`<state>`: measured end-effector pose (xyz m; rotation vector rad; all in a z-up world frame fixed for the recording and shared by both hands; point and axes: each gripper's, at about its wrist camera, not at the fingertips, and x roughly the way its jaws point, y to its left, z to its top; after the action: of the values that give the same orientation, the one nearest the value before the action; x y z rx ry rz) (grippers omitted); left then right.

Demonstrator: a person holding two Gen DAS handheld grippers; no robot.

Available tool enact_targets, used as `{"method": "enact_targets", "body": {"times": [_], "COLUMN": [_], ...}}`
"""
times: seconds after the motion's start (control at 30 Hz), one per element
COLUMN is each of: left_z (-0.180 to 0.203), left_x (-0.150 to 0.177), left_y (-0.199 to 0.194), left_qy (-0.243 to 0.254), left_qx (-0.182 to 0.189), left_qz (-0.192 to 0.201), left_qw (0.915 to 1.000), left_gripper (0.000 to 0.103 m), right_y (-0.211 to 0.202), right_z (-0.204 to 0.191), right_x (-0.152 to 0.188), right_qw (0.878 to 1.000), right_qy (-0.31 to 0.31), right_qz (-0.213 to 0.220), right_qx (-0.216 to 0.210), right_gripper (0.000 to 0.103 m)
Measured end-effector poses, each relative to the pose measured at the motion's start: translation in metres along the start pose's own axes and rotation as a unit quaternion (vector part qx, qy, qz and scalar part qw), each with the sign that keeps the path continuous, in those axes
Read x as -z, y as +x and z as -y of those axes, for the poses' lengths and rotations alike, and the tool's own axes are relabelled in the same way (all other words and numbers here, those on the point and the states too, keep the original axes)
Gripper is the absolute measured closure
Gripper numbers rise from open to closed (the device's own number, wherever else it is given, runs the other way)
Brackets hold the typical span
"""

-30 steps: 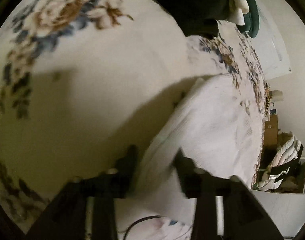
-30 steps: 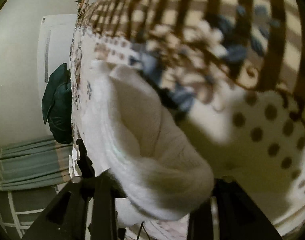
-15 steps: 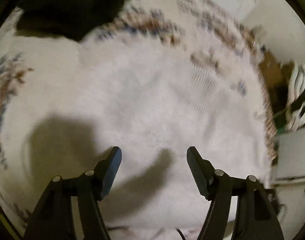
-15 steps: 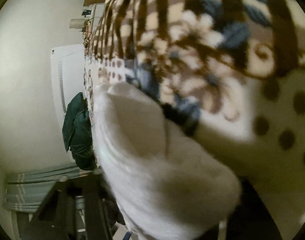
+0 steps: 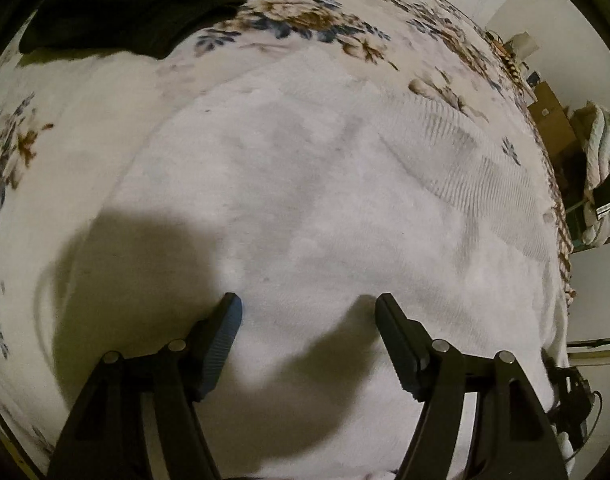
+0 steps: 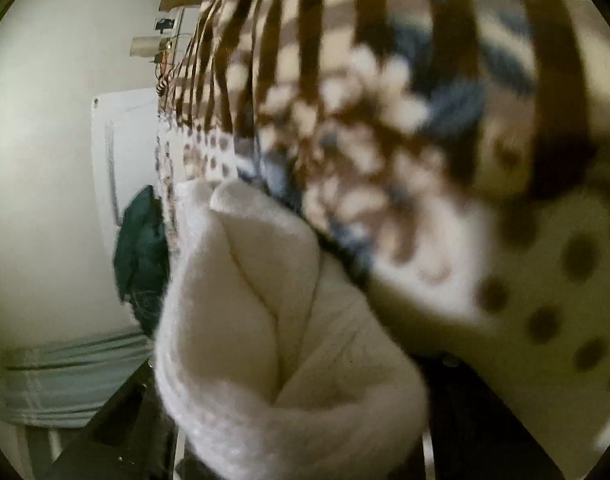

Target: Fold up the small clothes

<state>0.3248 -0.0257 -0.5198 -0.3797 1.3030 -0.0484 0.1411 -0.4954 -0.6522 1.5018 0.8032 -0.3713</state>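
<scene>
left jaws apart above white garment (image 5: pixel 305 200).

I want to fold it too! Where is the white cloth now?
In the left wrist view, the white cloth lies flat on the flowery blanket, under the open left gripper.

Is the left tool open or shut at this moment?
Open. The left tool has its two fingers spread wide apart above the white knitted garment, with nothing between them.

bed, floral blanket (image 5: pixel 301 20) | on it: white garment (image 5: pixel 305 200), dark cloth (image 5: pixel 137 0)
</scene>
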Motion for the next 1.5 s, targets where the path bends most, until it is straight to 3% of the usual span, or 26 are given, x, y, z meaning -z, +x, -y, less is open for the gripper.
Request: {"method": "enact_targets", "body": {"times": [0.1,0.17,0.23,0.33,0.43,0.53,0.63,0.67,0.7,0.77,0.83,0.9,1.0,1.03,1.23,1.3,1.43,1.5], "left_z": [-0.003,-0.008,-0.017,-0.032,-0.046,-0.047,-0.044,-0.048,-0.055,-0.064,-0.069,-0.068,-0.063,-0.058,-0.003,0.025,0.055,0.061], "left_x": [0.005,0.021,0.042,0.067,0.078,0.074,0.065,0.063,0.059,0.055,0.05,0.047,0.05,0.052,0.062,0.056,0.034,0.024], "left_y": [-0.024,-0.048,-0.067,-0.065,-0.038,-0.032,-0.021,-0.014,-0.007,-0.002,0.0,-0.003,-0.019,-0.028,-0.064,-0.055,-0.015,0.008], "left_qy": [-0.021,-0.041,-0.069,-0.123,-0.179,-0.17,-0.151,-0.157,-0.17,-0.184,-0.195,-0.192,-0.176,-0.164,-0.077,-0.038,-0.009,0.007], "left_qx": [0.005,0.019,0.026,0.04,0.051,0.043,0.029,0.024,0.02,0.023,0.028,0.025,0.022,0.017,0.021,0.026,0.031,0.017], "left_qz": [0.011,0.027,0.037,0.022,-0.015,-0.009,-0.009,-0.011,-0.011,-0.008,-0.009,-0.012,-0.016,-0.014,-0.001,0.008,-0.003,-0.013], "left_qw": [0.9997,0.9986,0.9966,0.9914,0.9825,0.9844,0.988,0.9872,0.9851,0.9826,0.9804,0.9811,0.984,0.9862,0.9968,0.9989,0.9995,0.9997], "left_gripper": [0.036,0.036,0.036,0.036,0.036,0.036,0.036,0.036,0.033,0.033,0.033,0.033,0.033,0.034,0.035,0.035,0.035,0.035], "right_y": [0.003,0.002,0.002,0.006,0.036,0.071,0.091,0.092,0.091,0.081,0.068,0.069,0.069,0.062,-0.012,-0.027,-0.027,-0.024], "right_z": [-0.008,-0.014,-0.023,-0.022,-0.018,-0.023,-0.034,-0.036,-0.038,-0.038,-0.039,-0.038,-0.041,-0.044,-0.034,-0.022,-0.012,-0.02], "right_x": [0.004,0.01,0.024,0.06,0.095,0.121,0.131,0.131,0.13,0.124,0.116,0.114,0.114,0.11,0.061,0.041,0.002,-0.004], "right_qw": [1.0,0.999,0.997,0.994,0.987,0.981,0.984,0.985,0.986,0.989,0.992,0.991,0.985,0.984,0.996,0.999,0.998,0.998], "right_qy": [-0.022,-0.03,-0.042,-0.03,-0.008,-0.009,-0.015,-0.017,-0.022,-0.02,-0.017,-0.015,-0.023,-0.031,-0.027,-0.005,0.041,0.037], "right_qz": [-0.021,-0.041,-0.068,-0.109,-0.159,-0.191,-0.177,-0.172,-0.163,-0.145,-0.12,-0.132,-0.17,-0.176,-0.084,-0.046,0.001,0.028], "right_qx": [0.002,0.015,0.022,0.008,-0.002,-0.006,-0.005,-0.003,0.008,0.016,0.022,0.007,0.004,0.011,0.005,-0.005,-0.05,-0.051], "right_gripper": [0.071,0.051,0.039,0.031,0.031,0.031,0.03,0.059,0.078,0.081,0.081,0.081,0.065,0.054,0.038,0.037,0.037,0.063]}}
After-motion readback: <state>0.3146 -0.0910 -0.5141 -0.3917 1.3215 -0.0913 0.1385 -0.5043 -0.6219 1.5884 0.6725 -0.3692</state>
